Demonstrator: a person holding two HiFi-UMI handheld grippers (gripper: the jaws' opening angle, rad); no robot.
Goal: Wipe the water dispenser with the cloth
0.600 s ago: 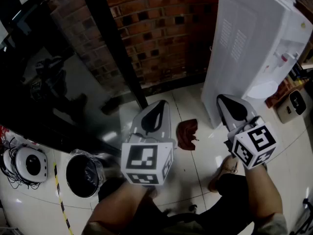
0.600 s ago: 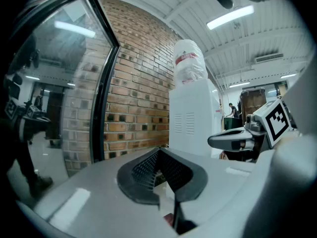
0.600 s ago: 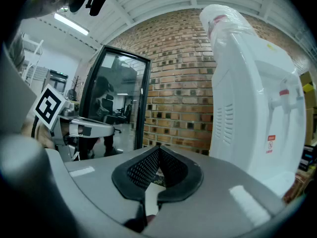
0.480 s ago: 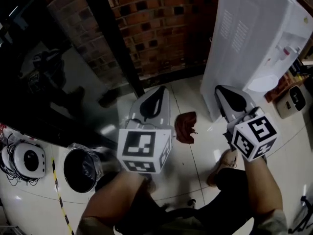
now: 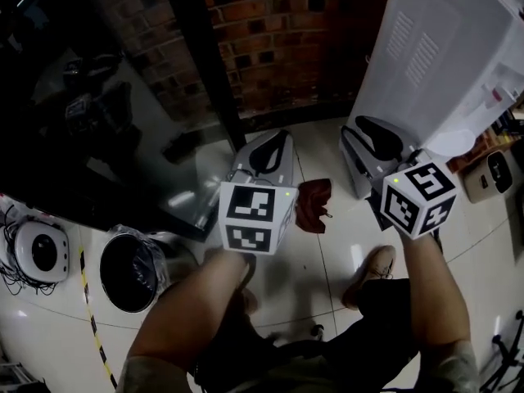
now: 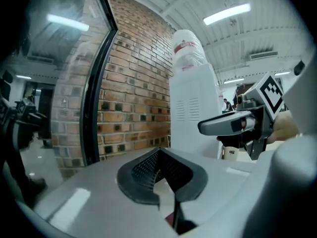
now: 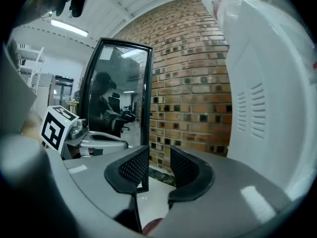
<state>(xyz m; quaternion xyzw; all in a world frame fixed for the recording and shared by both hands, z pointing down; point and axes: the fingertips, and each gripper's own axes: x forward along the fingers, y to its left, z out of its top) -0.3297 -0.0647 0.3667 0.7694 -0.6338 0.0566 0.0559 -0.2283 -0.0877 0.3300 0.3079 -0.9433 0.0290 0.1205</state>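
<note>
Cloth (image 5: pixel 315 205) in head view: dark red, crumpled on the white tile floor (image 5: pixel 327 252) between left claw (image 5: pixel 278 142) and right claw (image 5: pixel 364 131), near the water dispenser (image 5: pixel 442 56) base. Bin (image 5: pixel 131 273) left, brick wall (image 5: pixel 270 31) behind.
Left gripper view: left claw closed, empty; bottle label (image 6: pixel 187 47) unreadable.
Right gripper view: right claw open, empty.
</note>
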